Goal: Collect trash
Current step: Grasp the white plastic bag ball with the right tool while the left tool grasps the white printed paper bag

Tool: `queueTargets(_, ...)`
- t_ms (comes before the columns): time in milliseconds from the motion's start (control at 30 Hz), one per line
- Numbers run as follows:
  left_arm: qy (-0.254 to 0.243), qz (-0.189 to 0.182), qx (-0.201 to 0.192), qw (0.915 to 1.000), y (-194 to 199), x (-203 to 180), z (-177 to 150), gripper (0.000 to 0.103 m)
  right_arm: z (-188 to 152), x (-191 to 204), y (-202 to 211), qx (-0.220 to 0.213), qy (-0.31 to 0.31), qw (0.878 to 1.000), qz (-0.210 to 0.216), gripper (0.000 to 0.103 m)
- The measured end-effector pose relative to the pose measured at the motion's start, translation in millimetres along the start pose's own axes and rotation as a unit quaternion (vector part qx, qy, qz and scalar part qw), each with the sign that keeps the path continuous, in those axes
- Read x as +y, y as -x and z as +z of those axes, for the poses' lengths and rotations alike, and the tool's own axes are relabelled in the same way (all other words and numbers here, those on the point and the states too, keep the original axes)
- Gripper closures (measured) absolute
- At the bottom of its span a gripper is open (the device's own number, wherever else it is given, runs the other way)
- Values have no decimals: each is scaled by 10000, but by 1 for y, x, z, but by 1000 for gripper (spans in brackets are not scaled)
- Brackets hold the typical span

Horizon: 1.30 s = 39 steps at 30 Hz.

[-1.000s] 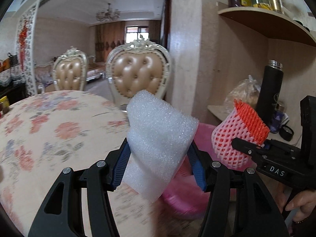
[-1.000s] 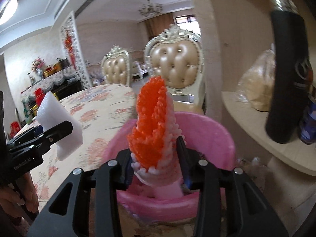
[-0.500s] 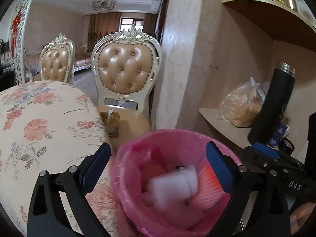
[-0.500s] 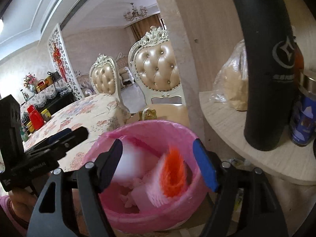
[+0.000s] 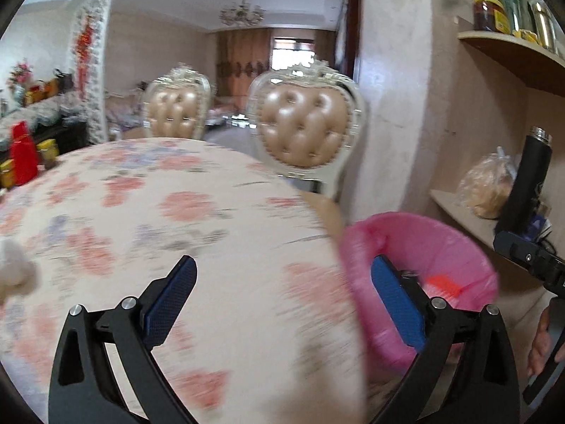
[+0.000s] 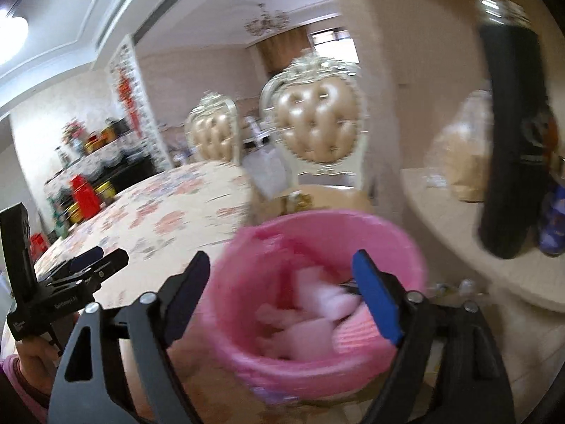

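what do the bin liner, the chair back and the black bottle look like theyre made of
Bin liner: thin pink plastic film, wrinkled and slightly see-through at the rim.
Chair back: tan button-tufted padding with a soft sheen, likely leather or imitation; pale carved frame.
Black bottle: matte black body, shiny metal cap, probably coated steel.

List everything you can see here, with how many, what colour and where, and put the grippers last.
Bin: one, pink-lined, on the floor by the table.
Foam trash: several white pieces, in the bin.
Fruit net: one, red-orange, in the bin.
White lump: one, at the table's left edge, too blurred to name.
Table: one, floral cloth, left of the bin.
Chairs: two, tan with pale frames, behind the table.
Flask: one, black, on the lower shelf.
Bagged food: one, tan, beside the flask.
Jars: several, upper shelf.
Left gripper: open, empty, over the table.
Right gripper: open, empty, above the bin.
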State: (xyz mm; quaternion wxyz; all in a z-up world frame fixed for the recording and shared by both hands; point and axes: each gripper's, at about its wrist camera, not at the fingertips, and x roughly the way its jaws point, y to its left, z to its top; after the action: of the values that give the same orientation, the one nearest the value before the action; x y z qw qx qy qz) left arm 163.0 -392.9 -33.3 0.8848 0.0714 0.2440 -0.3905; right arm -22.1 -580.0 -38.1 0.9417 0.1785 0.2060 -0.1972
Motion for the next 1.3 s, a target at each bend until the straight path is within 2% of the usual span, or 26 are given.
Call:
queueTargets(167, 163, 759, -117, 9969, 51, 72, -15, 9, -9, 87, -25, 289, 459, 9962, 679, 16)
queueTargets(333, 596, 1571, -94, 9857, 95, 157, -36, 9, -21, 185, -52, 550, 995, 9839, 1379, 15)
queueTargets(433, 1006, 2114, -86, 9722, 124, 220, -51, 9, -30, 243, -70, 703, 1268, 9739, 1749, 15)
queueTargets(533, 1322, 2570, -43, 9573, 142, 266, -64, 9, -37, 292, -89, 886, 1422, 9641, 2059, 15)
queueTargets(633, 1729, 3060, 42, 9362, 154, 319, -72, 9, -40, 334, -112, 1092, 1512, 9559, 2268, 15)
queueTargets(733, 1941, 3327, 68, 9228, 157, 353, -72, 9, -42, 375, -141, 1216, 1693, 9513, 2272, 15)
queueTargets(867, 1973, 3581, 171, 9124, 149, 384, -64, 9, -48, 417, -177, 1352, 1979, 9460, 2182, 15)
queueTargets(1000, 2012, 3707, 114, 9066, 143, 394, -70, 9, -54, 448, -204, 1563, 2207, 9375, 2188, 15)
queueTargets(1033, 2109, 3673, 206, 9057, 144, 400, -72, 9, -56, 454, -209, 1599, 2267, 9352, 2199, 15)
queueTargets(1133, 2176, 3608, -1, 9069, 151, 403, -75, 9, -60, 476, -226, 1715, 2463, 9276, 2223, 15)
queueTargets(1300, 2504, 3392, -34, 9068, 153, 410, -78, 9, -64, 513, -249, 1845, 2597, 9221, 2198, 15)
